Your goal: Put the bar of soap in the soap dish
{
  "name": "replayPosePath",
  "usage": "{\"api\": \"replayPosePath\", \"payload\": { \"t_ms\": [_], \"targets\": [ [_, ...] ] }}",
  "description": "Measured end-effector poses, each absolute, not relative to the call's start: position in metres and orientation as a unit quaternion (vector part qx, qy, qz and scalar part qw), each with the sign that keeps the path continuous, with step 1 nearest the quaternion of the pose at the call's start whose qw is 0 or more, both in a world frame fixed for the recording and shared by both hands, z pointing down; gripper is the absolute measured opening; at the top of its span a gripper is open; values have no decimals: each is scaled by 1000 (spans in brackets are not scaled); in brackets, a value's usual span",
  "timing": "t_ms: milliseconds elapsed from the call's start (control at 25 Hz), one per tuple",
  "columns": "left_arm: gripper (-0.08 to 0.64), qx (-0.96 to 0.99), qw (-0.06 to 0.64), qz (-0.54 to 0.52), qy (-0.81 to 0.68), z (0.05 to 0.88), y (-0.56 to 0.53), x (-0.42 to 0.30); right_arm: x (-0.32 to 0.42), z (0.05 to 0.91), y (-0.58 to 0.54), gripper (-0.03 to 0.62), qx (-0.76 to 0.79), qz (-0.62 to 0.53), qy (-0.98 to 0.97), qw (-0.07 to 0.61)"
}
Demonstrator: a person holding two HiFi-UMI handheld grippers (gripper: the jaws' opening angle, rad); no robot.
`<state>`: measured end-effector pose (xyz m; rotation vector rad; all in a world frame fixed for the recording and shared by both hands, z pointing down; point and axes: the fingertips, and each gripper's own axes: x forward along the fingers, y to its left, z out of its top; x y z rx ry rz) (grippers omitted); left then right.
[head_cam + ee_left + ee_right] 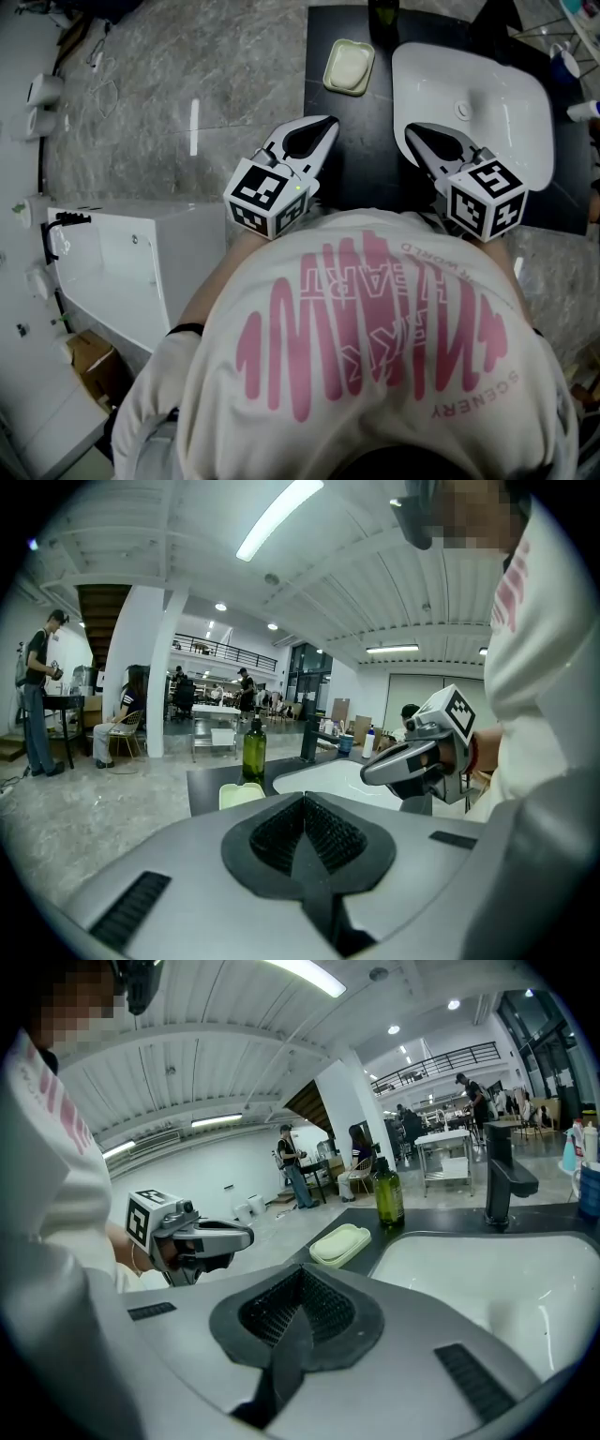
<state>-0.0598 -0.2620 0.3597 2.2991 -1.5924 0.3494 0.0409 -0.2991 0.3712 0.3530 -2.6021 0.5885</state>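
A pale green soap dish (349, 67) with a cream bar of soap (347, 64) lying in it sits on the black counter (366, 159), left of the white sink (511, 122). The dish also shows in the left gripper view (241, 794) and the right gripper view (343, 1243). My left gripper (325, 123) is held near my chest, short of the dish, jaws shut on nothing. My right gripper (412, 131) hovers at the sink's near rim, also shut and empty. Each gripper's closed jaws fill its own view: left gripper (305, 799), right gripper (302, 1271).
A dark green bottle (382, 14) stands behind the dish, and a black faucet (502, 1174) rises at the sink's back. A white cabinet (131, 253) stands at the left on a grey marble floor. People stand and sit far off in the hall.
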Motion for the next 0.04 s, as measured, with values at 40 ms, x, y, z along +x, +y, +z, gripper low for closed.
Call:
{"api": "replayPosePath", "payload": {
  "t_ms": [40],
  "targets": [
    [11,805,161,123,-558,360,-260,-60,41,372,-298,17,128,213,-942,224]
  ]
}}
